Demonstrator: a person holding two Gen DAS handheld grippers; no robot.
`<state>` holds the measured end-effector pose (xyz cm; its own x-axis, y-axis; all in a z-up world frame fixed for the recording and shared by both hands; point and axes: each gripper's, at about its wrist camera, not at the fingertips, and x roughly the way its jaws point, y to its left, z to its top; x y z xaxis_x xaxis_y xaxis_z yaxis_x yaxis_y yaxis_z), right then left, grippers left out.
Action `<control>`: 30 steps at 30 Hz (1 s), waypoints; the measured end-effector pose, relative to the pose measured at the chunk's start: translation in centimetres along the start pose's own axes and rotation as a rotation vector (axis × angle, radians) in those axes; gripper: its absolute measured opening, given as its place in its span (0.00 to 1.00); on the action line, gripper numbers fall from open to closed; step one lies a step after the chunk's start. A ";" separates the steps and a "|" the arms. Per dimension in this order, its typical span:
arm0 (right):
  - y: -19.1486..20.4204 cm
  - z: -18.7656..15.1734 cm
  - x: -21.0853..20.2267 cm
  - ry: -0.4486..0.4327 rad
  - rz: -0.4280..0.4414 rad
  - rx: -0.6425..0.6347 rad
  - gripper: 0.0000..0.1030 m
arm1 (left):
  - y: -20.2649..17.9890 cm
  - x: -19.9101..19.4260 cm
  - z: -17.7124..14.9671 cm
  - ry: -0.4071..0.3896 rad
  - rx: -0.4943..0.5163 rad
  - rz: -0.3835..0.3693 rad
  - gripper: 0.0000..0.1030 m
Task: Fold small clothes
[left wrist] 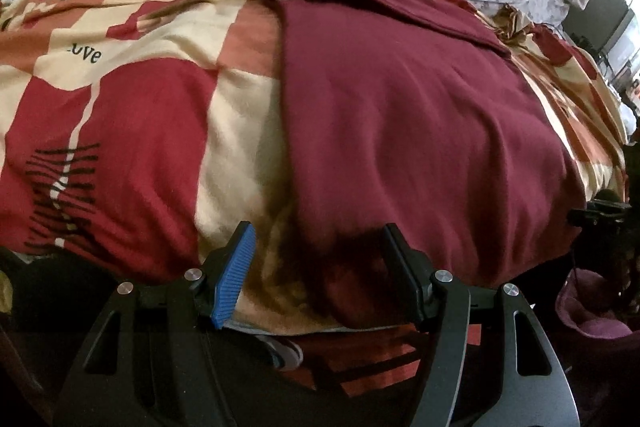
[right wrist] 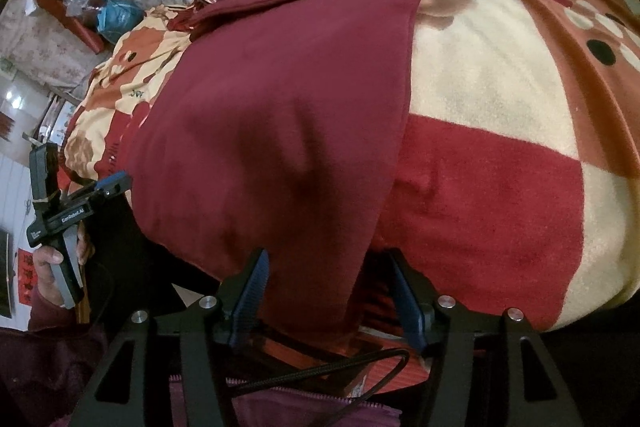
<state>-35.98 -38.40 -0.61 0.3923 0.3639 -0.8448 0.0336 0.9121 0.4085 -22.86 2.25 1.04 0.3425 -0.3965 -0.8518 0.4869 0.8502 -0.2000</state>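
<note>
Checkered red-and-cream blanket (left wrist: 140, 99) covers the bed; a maroon garment (left wrist: 420, 131) lies folded across the frame's centre. Left gripper (left wrist: 320, 267) and right gripper (right wrist: 328, 291) jaws stand released, straddling its near edge.

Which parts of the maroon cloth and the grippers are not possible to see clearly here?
- Left wrist view: maroon garment's near hem, hidden over the blanket edge.
- Right wrist view: garment's lower corner, hidden behind right gripper.
- Right wrist view: left gripper small, partly cut off.
</note>
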 end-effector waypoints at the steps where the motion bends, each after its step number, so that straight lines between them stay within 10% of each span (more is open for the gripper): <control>1: 0.0 0.0 0.0 0.003 -0.001 0.003 0.57 | 0.0 0.1 0.1 -0.002 -0.005 -0.001 0.63; 8: -0.1 0.3 0.1 0.012 -0.002 -0.010 0.60 | 0.0 1.2 1.3 -0.003 -0.032 -0.073 0.63; 16: -0.5 0.4 -0.1 0.019 0.007 -0.007 0.60 | -0.6 0.4 0.7 0.067 0.022 -0.403 0.63; 30: -0.2 0.0 1.1 0.073 0.073 -0.026 0.61 | -0.6 1.1 -0.5 0.090 0.078 -0.167 0.63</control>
<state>-35.61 -38.17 -1.59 0.3244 0.4420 -0.8363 -0.0171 0.8867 0.4620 -23.19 1.52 -0.02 0.1800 -0.4939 -0.8507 0.5931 0.7444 -0.3067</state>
